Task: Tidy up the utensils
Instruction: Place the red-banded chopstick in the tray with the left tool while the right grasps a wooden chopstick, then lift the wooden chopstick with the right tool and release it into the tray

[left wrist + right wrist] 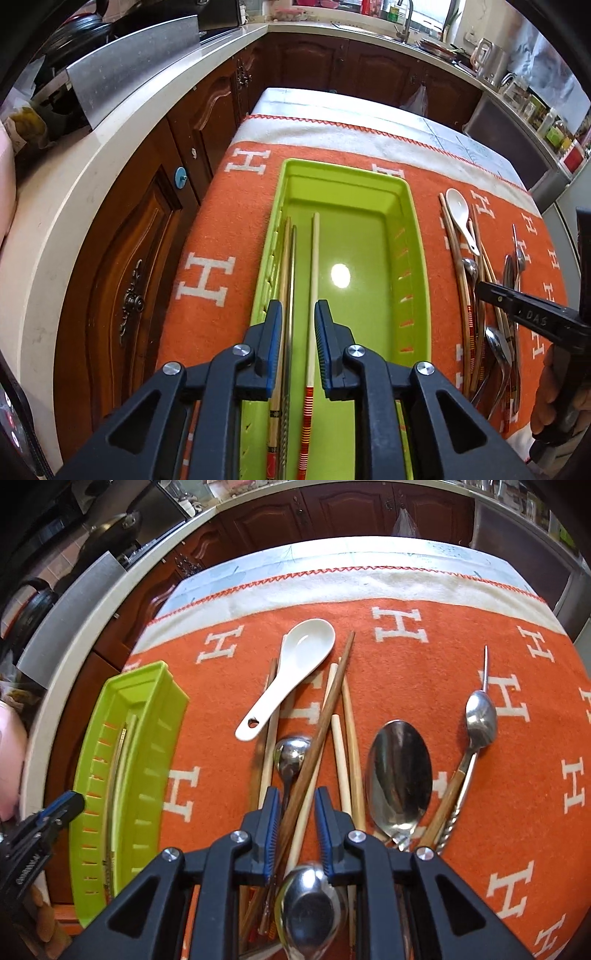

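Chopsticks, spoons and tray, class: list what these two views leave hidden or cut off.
1. Left wrist view: near ends of the chopsticks in the tray, under the left gripper.
2. Right wrist view: handles of the spoons and dark chopstick, under the right gripper.
3. Right wrist view: tray floor, behind its near wall.
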A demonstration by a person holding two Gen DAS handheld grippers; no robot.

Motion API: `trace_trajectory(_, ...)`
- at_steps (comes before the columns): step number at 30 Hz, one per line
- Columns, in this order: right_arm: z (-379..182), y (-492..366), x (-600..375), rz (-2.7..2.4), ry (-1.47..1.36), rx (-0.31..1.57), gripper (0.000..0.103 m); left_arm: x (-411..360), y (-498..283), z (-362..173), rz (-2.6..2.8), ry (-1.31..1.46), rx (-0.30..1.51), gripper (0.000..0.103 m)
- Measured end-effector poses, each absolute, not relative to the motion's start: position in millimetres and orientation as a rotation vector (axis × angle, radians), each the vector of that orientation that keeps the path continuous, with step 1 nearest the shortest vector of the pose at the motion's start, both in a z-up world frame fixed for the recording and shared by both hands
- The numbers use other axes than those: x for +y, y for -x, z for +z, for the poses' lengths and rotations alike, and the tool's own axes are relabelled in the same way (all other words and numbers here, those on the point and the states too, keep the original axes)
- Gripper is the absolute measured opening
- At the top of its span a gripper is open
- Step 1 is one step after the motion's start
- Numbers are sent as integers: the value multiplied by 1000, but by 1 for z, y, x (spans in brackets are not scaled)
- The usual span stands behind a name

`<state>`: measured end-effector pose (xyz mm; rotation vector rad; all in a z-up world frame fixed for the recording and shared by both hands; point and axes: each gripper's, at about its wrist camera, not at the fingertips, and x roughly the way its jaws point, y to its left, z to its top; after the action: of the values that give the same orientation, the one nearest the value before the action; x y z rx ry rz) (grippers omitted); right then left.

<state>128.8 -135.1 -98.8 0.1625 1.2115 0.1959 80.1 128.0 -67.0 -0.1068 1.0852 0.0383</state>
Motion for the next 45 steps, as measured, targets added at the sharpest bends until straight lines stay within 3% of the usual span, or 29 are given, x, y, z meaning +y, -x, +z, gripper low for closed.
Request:
trace_trajectory(10,-101,-134,-127,143,-131,1205,16,130,-79,-66,32,116,1082,16)
trace_trajectory(11,-100,-134,-128,141,-143,1202,9,130,-78,-65,30,117,1081,16)
trace_trajectory(14,-99,-134,-138,144,-201,1204,6,127,-77,-63,24,115,1078,16)
trace_trajectory(28,-65,-114,-165,188,-417,1146,6,124,-69,-53,23,121,1066,16)
trace_trajectory(36,-30,-100,-102,433,-402,1171,7,137,-59,-40,148,96,1041,16)
trace_trajectory(45,-55,-104,-31,502,-375,1281,7,153,-49,-36,209,116,1033,16)
